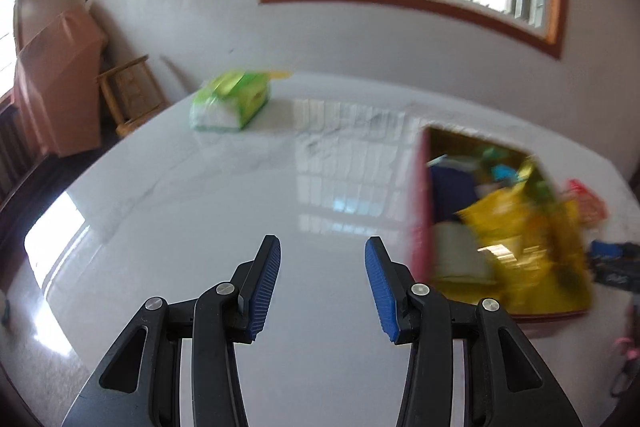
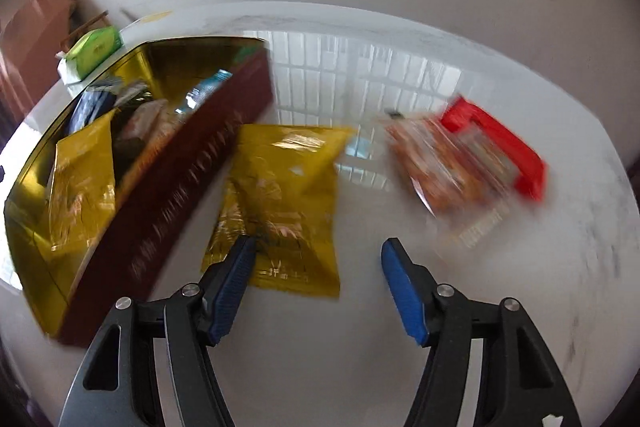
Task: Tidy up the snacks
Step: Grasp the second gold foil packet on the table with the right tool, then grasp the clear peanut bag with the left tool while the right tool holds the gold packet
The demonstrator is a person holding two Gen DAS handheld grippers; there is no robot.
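A dark red box with a gold lining (image 2: 188, 187) stands on the white table and holds several snack packets; it also shows in the left wrist view (image 1: 420, 211). A gold snack bag (image 2: 280, 203) lies flat on the table just right of the box. A clear orange-and-red snack packet (image 2: 472, 163) lies further right. My right gripper (image 2: 318, 247) is open and empty, above the near edge of the gold bag. My left gripper (image 1: 322, 247) is open and empty over bare table, left of the box.
A green tissue pack (image 1: 230, 101) lies at the table's far left; it also shows in the right wrist view (image 2: 90, 53). A wooden chair (image 1: 128, 93) and a brown cardboard box (image 1: 56, 83) stand beyond the table. A dark object (image 1: 616, 263) lies right of the box.
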